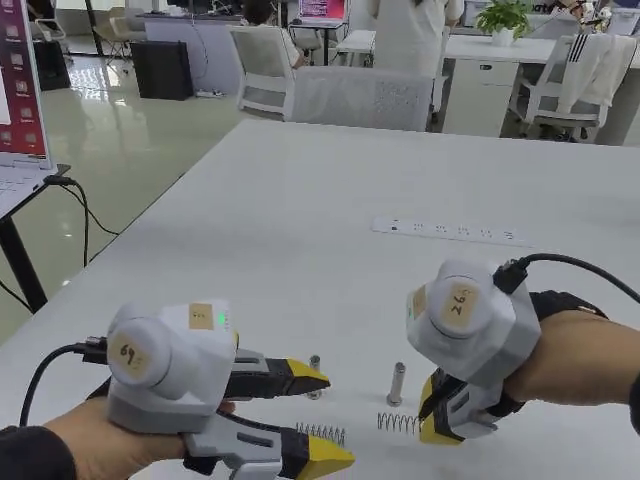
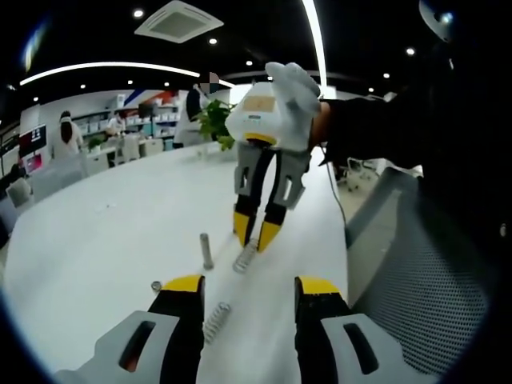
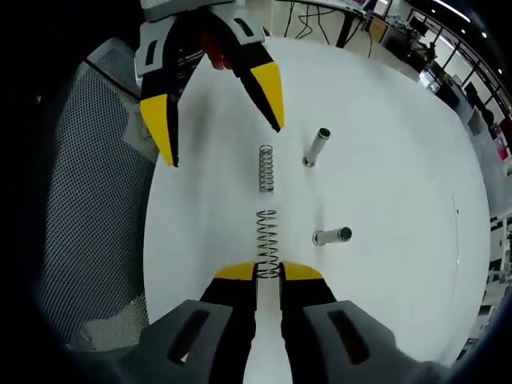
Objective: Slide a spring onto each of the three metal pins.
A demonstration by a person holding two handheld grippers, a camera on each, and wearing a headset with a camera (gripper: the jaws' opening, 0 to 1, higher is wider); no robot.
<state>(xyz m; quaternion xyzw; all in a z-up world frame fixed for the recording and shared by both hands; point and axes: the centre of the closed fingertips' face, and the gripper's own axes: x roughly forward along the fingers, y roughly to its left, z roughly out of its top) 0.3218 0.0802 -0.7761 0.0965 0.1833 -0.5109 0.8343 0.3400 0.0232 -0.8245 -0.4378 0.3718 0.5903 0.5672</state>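
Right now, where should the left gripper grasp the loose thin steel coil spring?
Pinch the thin steel coil spring across its near end, coming low along its length: it lies flat between the fingers of the open left gripper, pointing away.

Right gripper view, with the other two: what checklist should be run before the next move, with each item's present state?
1. Right gripper shut on the end of the thin coiled metal spring: ok.
2. Left gripper open, the second coiled spring lying loose between its jaws: ok.
3. Silver metal pin standing bare on the white table: ok.
4. Second silver pin bare, close to the left gripper's jaw: ok.
5. Held spring lined up with a pin: not ok, it points past both pins, toward the second coiled spring.
6. Third pin and third spring located: cannot tell.
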